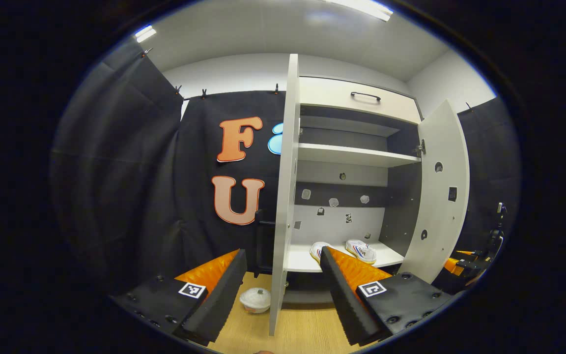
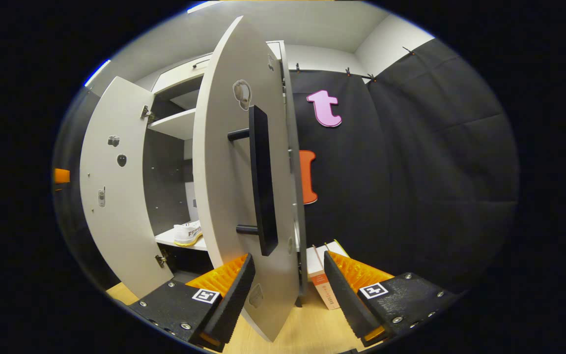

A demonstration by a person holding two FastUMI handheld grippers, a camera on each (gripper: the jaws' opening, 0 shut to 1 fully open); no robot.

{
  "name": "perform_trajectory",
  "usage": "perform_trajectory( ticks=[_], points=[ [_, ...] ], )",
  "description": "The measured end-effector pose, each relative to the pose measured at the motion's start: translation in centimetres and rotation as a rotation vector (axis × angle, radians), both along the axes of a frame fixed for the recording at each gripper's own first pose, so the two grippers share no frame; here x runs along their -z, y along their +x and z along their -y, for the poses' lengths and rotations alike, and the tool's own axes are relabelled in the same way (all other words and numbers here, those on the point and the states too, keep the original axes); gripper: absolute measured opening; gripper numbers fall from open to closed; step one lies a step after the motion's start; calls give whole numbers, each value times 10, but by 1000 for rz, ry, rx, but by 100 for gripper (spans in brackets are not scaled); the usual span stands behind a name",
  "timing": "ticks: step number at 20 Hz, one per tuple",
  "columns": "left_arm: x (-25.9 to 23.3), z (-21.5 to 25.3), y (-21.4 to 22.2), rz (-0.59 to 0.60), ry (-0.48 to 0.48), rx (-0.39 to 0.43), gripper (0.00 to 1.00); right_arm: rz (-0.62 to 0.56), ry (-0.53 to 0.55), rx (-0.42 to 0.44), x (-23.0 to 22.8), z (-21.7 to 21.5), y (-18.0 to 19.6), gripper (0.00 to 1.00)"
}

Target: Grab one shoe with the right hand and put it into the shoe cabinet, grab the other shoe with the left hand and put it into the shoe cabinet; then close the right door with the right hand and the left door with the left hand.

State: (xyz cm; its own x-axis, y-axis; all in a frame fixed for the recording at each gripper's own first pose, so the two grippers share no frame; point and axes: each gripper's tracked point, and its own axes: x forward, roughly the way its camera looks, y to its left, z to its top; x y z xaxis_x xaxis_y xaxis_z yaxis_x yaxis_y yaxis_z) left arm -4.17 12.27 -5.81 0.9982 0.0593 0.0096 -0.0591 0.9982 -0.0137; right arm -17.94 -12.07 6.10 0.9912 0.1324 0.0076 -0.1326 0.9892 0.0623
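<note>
Both white shoes [image 1: 361, 250] [image 1: 318, 250] rest on the bottom shelf [image 1: 300, 261] of the shoe cabinet, and one shoe [image 2: 188, 232] also appears in the right gripper view. Both doors stand open. The left door [image 1: 283, 196] is seen edge-on, and my left gripper [image 1: 283, 295] is open with that edge between its fingers, not pressed. A black handle [image 1: 261, 241] sticks out on the door's outer side. My right gripper [image 2: 288, 290] is open, its fingers either side of the right door [image 2: 229, 196], just below the long black handle [image 2: 263, 182].
A white lidded bowl [image 1: 255, 300] sits on the wooden floor left of the left door. A white and orange box [image 2: 322, 278] stands on the floor by the cabinet's right side. Upper shelf [image 1: 356, 156] and a top drawer [image 1: 361, 101] are above. Black cloth walls surround.
</note>
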Motion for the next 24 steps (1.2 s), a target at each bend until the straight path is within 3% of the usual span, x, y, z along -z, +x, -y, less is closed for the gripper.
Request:
perform_trajectory(
  ticks=[3,4,5,7,8,9,10,11,12,15,24],
  points=[
    [-2,-5,-1,2,5,-14,97,-6,-2,-44,4,-26,15,88],
    [-3,-6,-2,3,6,-19,97,-8,-1,-56,5,-34,19,78],
    [-3,-8,-3,4,6,-25,97,-5,5,-69,5,-43,24,97],
    [-1,-13,-5,2,12,-38,97,-4,12,-94,6,-59,36,80],
    [-1,-16,-6,-2,16,-47,97,-5,15,-110,6,-69,44,81],
    [0,-19,-7,-4,19,-55,97,-3,16,-124,6,-80,49,91],
    [1,-21,-7,-6,18,-61,97,-3,9,-128,6,-89,59,91],
    [2,-22,-7,-9,16,-68,97,-4,-3,-133,7,-94,67,99],
    [4,-23,-7,-12,12,-76,95,-12,-16,-133,9,-100,77,91],
    [10,-41,-13,-23,2,-98,95,-31,-44,-134,18,-123,91,91],
    [53,-96,4,-59,18,-179,97,-27,-11,-73,16,-126,106,90]
  ],
)
